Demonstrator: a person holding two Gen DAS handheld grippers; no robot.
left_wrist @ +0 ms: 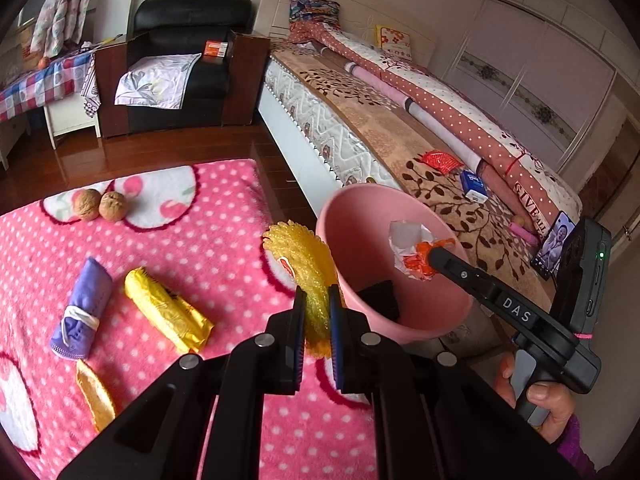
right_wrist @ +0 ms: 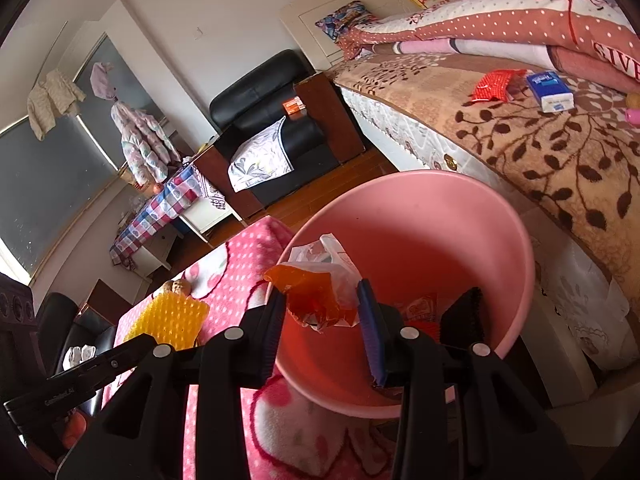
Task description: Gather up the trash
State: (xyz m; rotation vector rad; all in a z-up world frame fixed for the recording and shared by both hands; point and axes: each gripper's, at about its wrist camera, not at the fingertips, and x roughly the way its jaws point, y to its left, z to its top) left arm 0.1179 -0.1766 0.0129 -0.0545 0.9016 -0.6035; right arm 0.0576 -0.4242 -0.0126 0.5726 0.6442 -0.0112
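Yellow mesh wrap (left_wrist: 305, 276) stands upright, edge-on, beside pink bin (left_wrist: 352, 216).

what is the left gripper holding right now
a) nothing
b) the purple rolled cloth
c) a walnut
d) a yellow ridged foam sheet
d, since the left gripper is shut on the yellow ridged foam sheet beside the pink plastic bucket, while both walnuts and the purple rolled cloth lie on the pink dotted blanket.

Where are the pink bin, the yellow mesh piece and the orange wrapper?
pink bin (right_wrist: 460, 216): right wrist view, bare inner wall.
yellow mesh piece (left_wrist: 304, 252): left wrist view, its ridged face above the pads.
orange wrapper (right_wrist: 316, 292): right wrist view, its orange middle between the pads.
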